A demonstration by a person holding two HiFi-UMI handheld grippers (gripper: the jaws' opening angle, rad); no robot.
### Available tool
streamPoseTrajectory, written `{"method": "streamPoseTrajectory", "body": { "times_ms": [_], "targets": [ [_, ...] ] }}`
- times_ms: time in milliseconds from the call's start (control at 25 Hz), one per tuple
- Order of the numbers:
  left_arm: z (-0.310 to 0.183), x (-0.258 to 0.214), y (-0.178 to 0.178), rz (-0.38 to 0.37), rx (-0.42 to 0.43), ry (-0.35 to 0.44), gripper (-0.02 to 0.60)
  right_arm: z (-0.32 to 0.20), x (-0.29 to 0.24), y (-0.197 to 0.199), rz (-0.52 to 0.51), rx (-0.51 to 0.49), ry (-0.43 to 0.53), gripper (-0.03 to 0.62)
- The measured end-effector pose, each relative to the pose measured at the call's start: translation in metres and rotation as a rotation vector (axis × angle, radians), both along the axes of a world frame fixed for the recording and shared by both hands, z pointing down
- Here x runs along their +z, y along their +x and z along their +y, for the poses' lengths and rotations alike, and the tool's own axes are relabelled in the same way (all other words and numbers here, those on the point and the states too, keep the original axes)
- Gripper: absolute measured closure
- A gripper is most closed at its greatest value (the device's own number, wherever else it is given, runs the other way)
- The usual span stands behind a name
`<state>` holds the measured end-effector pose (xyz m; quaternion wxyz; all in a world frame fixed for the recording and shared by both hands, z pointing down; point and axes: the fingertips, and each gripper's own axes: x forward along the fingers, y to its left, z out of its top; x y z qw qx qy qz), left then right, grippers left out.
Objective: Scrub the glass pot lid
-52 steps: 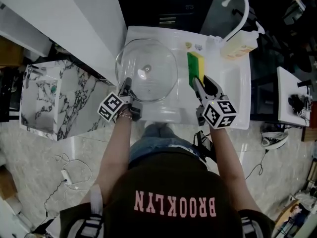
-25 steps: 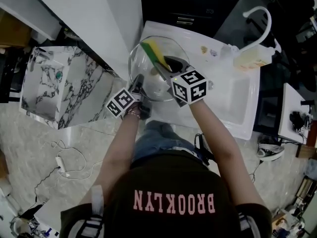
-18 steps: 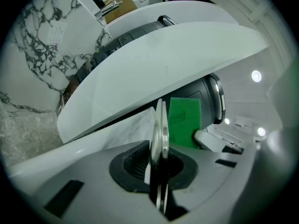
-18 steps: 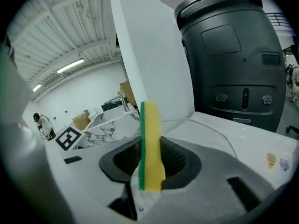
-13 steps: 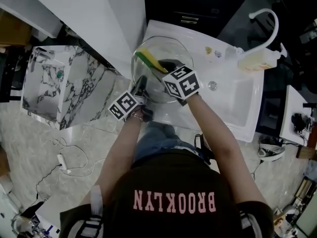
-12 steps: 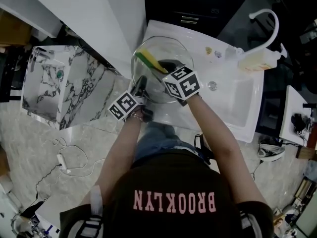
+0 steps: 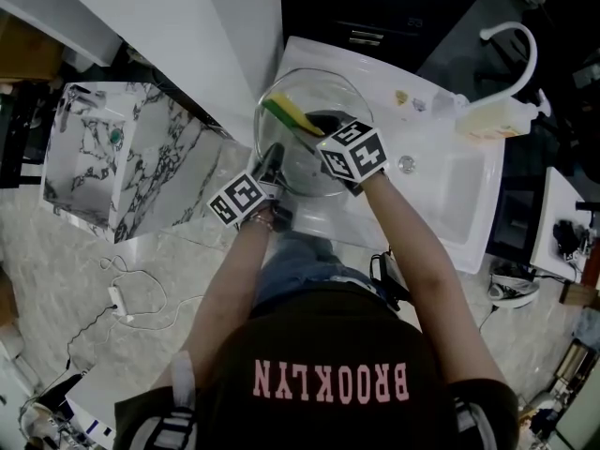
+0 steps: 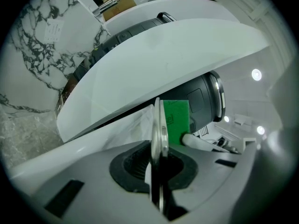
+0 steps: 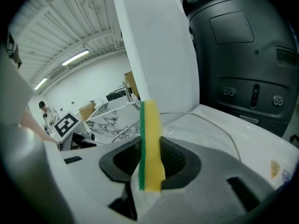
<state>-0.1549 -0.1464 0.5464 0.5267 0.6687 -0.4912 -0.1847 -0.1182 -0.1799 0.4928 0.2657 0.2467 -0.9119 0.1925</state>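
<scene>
Here, glass lid (image 7: 302,163) over white sink (image 7: 452,187).

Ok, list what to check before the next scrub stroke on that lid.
1. Left gripper shut on the rim of the glass pot lid: ok.
2. Right gripper shut on the sponge, which sticks out past the jaws: ok.
3. Sponge positioned over the lid's glass in the head view: ok.
4. Sponge actually pressing on the glass: cannot tell.
5. Lid held above the white sink unit, not off its edge: ok.
6. Soap or water on the sponge: cannot tell.
</scene>
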Motion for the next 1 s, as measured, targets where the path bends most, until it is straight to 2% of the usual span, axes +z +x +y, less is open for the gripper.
{"method": "streamPoseTrajectory", "body": {
  "times_ms": [560, 680, 840, 1000],
  "targets": [
    [-0.001, 0.002, 0.002, -0.008, 0.004, -0.016, 0.568, -0.044, 0.010, 0.028, 0.020, 0.176, -0.033, 0.496],
    [0.000, 0.001, 0.002, -0.009, 0.005, -0.016, 0.568, -0.052, 0.012, 0.040, 0.000, 0.269, -0.074, 0.497],
    [-0.001, 0.001, 0.002, -0.005, 0.005, -0.014, 0.568, -0.069, 0.021, 0.071, -0.031, 0.460, -0.144, 0.500],
    [-0.001, 0.001, 0.002, -0.005, 0.004, -0.013, 0.568, -0.073, 0.024, 0.083, -0.052, 0.511, -0.178, 0.499]
  ]
}}
